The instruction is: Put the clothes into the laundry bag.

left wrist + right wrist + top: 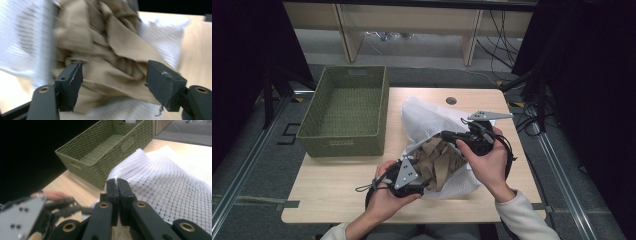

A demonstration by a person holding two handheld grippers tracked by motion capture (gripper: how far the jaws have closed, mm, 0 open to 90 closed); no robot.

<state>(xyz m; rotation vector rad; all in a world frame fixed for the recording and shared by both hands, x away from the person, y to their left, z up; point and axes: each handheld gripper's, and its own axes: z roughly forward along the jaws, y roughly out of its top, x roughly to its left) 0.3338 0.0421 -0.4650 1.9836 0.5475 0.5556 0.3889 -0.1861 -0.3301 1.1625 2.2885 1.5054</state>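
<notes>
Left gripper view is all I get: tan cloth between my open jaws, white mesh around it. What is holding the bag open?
Observer: The right gripper. Its jaws are shut on the rim of the mesh bag and hold it up.
Operator: Is there anywhere to put the cloth?
Observer: Yes, a green woven basket stands at the far left of the table, beside the bag, with nothing in it.

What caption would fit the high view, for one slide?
Right tongs hold a white mesh bag open at its edge; left tongs, open, reach the tan cloth inside, beside a green basket.
</notes>
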